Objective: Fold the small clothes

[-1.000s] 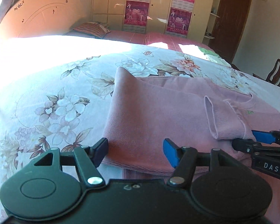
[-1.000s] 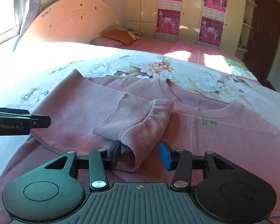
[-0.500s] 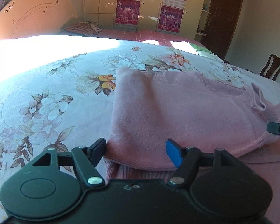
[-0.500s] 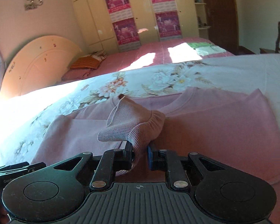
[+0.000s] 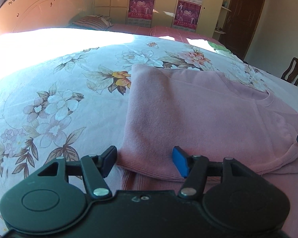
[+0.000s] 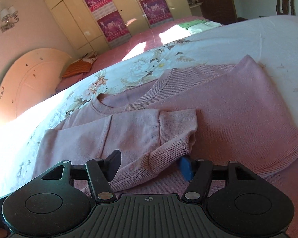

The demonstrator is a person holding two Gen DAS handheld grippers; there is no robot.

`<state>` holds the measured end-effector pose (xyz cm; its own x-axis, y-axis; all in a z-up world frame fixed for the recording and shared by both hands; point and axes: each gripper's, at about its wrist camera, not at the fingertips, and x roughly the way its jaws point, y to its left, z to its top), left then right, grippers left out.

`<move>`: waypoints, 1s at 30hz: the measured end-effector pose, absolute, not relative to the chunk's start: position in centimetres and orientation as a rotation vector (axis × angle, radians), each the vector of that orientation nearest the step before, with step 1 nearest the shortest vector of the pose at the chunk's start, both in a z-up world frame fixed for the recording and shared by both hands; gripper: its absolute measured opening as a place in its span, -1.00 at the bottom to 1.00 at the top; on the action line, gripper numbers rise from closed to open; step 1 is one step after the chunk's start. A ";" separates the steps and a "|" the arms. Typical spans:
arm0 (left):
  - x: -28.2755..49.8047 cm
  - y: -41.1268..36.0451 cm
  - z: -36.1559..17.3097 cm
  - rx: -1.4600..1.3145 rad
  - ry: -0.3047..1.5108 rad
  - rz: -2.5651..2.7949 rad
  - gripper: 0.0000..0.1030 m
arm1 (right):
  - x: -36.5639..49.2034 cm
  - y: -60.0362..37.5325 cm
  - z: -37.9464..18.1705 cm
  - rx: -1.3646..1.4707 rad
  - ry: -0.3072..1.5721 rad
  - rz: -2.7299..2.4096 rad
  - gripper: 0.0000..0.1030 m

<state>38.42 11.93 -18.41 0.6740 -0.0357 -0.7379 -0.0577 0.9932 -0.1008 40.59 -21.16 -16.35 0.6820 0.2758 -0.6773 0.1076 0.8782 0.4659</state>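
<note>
- a pink knit sweater point(image 5: 188, 115) lies on a bed covered by a floral bedsheet point(image 5: 55, 107); part of it is folded over onto itself, leaving a straight folded edge on its left side.
- the left tongs point(image 5: 144, 161) are spread wide with nothing between them; the black finger sits just off the sweater's folded corner over the sheet, and the blue-padded finger point(image 5: 179, 163) is over the pink fabric.
- in the right wrist view the sweater point(image 6: 228, 109) shows its round neckline up and a sleeve laid across the body.
- the ribbed cuff point(image 6: 172, 136) of that sleeve lies between the fingers of the right tongs point(image 6: 149, 163), which are wide apart and grip nothing; the blue pad point(image 6: 185, 167) is partly hidden behind the cuff.
- behind the bed stand a rounded headboard point(image 6: 27, 87) and a cream wardrobe with magenta posters point(image 5: 142, 5); a striped pillow point(image 5: 93, 20) lies on a second bed.
</note>
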 end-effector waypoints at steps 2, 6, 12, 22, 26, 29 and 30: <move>38.4 11.8 -18.5 -0.106 0.828 0.012 0.22 | 40.4 -22.1 -16.6 0.531 0.836 0.100 0.21; 38.3 11.5 -18.6 -0.096 0.823 0.021 0.24 | 40.8 -23.0 -16.7 0.580 0.838 0.082 0.17; 38.2 11.3 -18.4 -0.096 0.822 0.029 0.22 | 40.8 -22.1 -16.0 0.459 0.845 0.083 -0.83; 38.1 11.3 -18.3 -0.106 0.833 0.025 0.26 | 38.8 -21.3 -16.8 0.213 0.853 0.052 -0.88; 38.6 12.1 -16.9 -0.112 0.802 0.034 0.32 | 38.2 -21.2 -17.0 0.210 0.849 0.044 -0.88; 39.9 12.8 -16.3 -0.130 0.785 0.052 0.37 | 38.1 -21.2 -16.7 0.202 0.841 0.039 -0.88; 40.4 12.9 -16.2 -0.130 0.782 0.056 0.37 | 38.1 -21.3 -16.7 0.207 0.841 0.039 -0.88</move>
